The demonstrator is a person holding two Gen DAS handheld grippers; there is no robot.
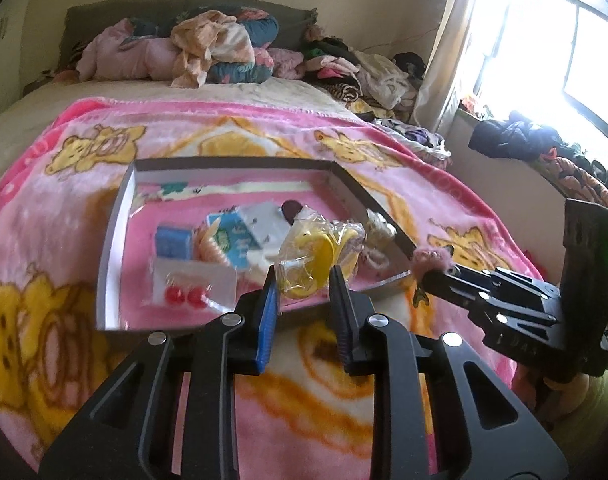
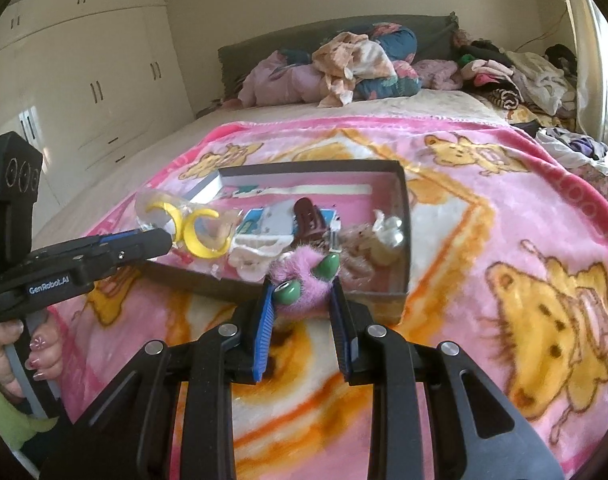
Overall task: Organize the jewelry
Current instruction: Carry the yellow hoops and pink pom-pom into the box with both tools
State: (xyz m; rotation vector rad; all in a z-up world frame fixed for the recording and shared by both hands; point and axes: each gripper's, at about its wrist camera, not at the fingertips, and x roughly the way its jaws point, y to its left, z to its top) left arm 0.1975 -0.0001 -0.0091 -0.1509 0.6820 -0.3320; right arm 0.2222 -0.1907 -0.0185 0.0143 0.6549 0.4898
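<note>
A shallow grey box (image 1: 116,220) lies on the pink blanket and holds several jewelry items: red earrings on a card (image 1: 186,295), blue cards (image 1: 172,243), a dark hair clip (image 2: 309,216). My left gripper (image 1: 304,276) is shut on a clear packet of yellow hoop earrings (image 1: 315,256), held over the box's near edge; the packet also shows in the right wrist view (image 2: 196,228). My right gripper (image 2: 302,290) is shut on a pink fuzzy hair tie with green beads (image 2: 307,276) above the box's near right corner (image 2: 399,292).
The pink bear-print blanket (image 2: 503,240) covers the near part of the bed. Piled clothes and pillows (image 2: 363,64) lie at the headboard. White wardrobes (image 2: 84,80) stand on the left, a bright window (image 1: 543,40) on the right.
</note>
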